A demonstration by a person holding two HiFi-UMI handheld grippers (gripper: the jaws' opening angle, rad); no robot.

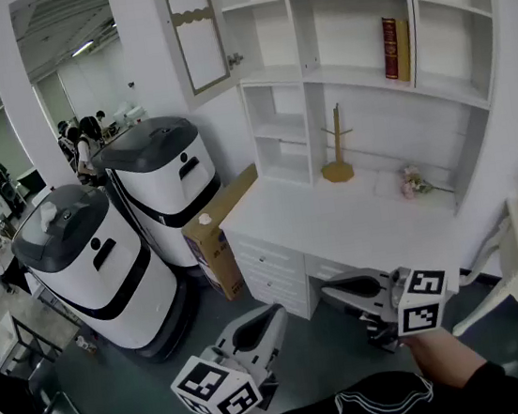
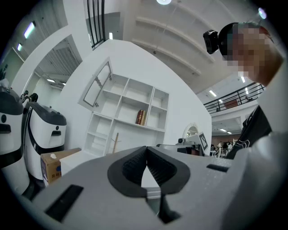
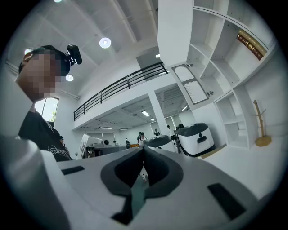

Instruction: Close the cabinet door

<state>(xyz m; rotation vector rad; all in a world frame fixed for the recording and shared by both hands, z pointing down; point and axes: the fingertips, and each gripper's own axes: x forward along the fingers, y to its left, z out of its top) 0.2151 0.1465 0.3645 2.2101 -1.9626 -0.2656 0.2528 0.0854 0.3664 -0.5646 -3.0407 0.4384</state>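
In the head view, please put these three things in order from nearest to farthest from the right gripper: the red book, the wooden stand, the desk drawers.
1. Desk drawers: just ahead of the right gripper, under the desktop.
2. Wooden stand: at the back of the desktop.
3. Red book: high up, on the upper right shelf.

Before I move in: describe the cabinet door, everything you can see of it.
The cabinet door is white: a frame round a paler panel, a scalloped band near the top, a small knob low on one edge. It stands swung open at the upper left of the shelf unit. Nothing touches it.
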